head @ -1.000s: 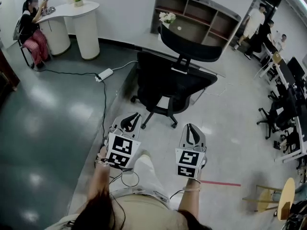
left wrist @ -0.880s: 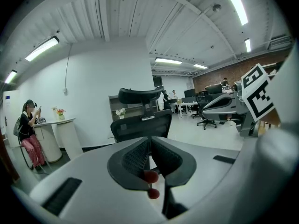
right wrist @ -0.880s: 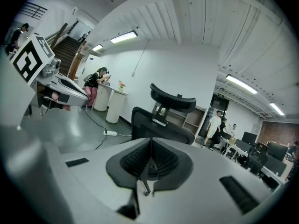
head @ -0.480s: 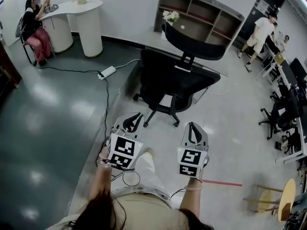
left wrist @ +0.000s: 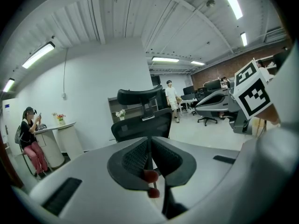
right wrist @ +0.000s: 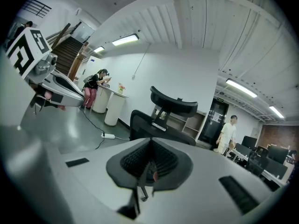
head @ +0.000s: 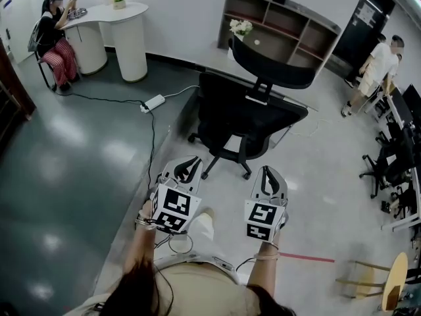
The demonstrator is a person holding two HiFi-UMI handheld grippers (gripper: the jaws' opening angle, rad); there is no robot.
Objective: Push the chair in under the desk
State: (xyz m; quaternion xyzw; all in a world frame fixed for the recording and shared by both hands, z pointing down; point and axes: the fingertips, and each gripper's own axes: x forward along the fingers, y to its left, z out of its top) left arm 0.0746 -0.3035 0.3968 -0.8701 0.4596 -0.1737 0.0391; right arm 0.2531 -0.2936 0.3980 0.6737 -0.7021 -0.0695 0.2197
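A black office chair [head: 247, 114] with a curved headrest [head: 276, 68] stands on the pale floor ahead of me, its back toward me. A thin pale desk edge [head: 212, 72] runs behind it. My left gripper [head: 191, 162] and right gripper [head: 264, 173] hover side by side, short of the chair's wheeled base and apart from it. Both are shut with nothing between the pads. The left gripper view shows its closed jaws [left wrist: 149, 146] below the chair back [left wrist: 142, 125]. In the right gripper view the closed jaws [right wrist: 150, 160] point at the chair [right wrist: 156, 127].
A person [head: 56, 35] sits at a white round table [head: 115, 28] at the back left. A power strip [head: 154, 102] and cable lie on the dark floor. A shelf unit [head: 283, 25] stands behind. A standing person [head: 376, 64], office chairs [head: 381, 166] and a stool [head: 378, 278] are at the right.
The person at the right has walked further right and nearer. The view has shifted slightly, so the chair sits a little lower in frame. Both grippers have stayed in place, shut.
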